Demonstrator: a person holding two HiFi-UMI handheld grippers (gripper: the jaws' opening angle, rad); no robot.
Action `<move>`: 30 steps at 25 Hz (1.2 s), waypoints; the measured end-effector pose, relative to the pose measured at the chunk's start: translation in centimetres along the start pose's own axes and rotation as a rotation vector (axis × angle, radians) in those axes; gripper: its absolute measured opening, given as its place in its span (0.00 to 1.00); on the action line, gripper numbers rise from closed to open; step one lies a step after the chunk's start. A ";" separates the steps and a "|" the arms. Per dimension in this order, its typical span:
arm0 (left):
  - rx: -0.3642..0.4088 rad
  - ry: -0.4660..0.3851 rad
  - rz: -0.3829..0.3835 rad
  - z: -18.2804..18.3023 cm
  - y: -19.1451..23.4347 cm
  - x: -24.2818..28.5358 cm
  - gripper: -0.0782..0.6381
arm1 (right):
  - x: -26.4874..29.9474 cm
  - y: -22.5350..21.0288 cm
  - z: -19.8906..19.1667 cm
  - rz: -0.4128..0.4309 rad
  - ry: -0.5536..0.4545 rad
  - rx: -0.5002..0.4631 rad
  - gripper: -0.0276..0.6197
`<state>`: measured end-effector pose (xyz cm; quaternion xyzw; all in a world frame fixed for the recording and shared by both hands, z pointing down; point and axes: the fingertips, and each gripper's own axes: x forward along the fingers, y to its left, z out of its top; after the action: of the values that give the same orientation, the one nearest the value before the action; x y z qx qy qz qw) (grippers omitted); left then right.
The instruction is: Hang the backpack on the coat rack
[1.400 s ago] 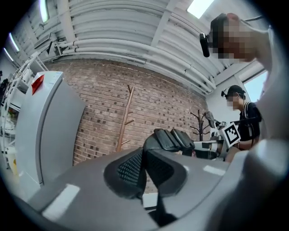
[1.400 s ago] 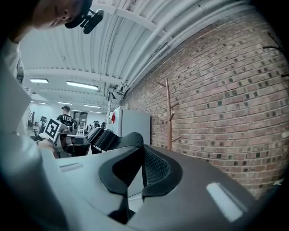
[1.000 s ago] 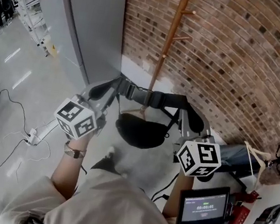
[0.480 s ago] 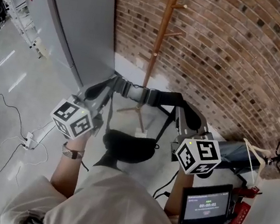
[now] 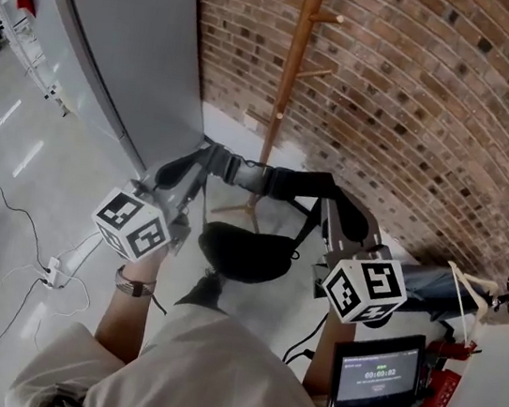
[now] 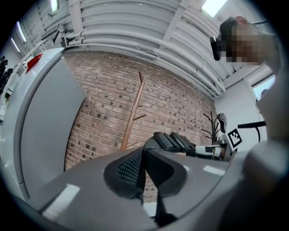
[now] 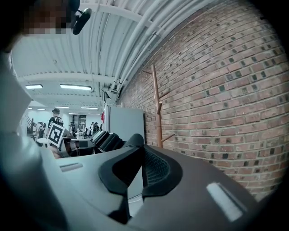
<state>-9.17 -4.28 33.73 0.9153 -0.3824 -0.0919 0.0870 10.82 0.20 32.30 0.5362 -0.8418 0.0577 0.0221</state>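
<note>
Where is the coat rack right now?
Head view, top centre: the coat rack stands by the brick wall, right of the grey cabinet, beyond the backpack.

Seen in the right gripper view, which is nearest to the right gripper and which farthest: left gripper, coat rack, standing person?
1. left gripper, close at left.
2. coat rack, ahead by the brick wall.
3. person, far back at left.

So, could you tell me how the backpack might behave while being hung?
Probably floppy: the backpack sags below its strap, stretched between the left hand-held gripper and right hand-held gripper. Hanging free, it may swing. It seems fairly light, since two pinches carry it.
</note>
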 end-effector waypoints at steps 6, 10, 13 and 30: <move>-0.025 0.017 -0.032 -0.6 3.1 3.5 0.12 | 3.7 -2.0 0.0 -0.019 0.013 0.007 0.05; -0.031 0.039 -0.060 -1.2 4.6 6.0 0.12 | 6.0 -3.8 -0.2 -0.044 0.021 0.039 0.05; -0.039 0.063 -0.079 -1.8 5.9 7.7 0.12 | 7.9 -5.1 -0.6 -0.063 0.032 0.061 0.05; -0.154 0.221 -0.162 -5.9 12.1 14.4 0.12 | 16.3 -9.4 -3.4 -0.148 0.139 0.143 0.05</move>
<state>-6.07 -22.45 40.69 0.9383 -0.2872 -0.0264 0.1906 12.37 -18.02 37.96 0.5920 -0.7900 0.1528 0.0463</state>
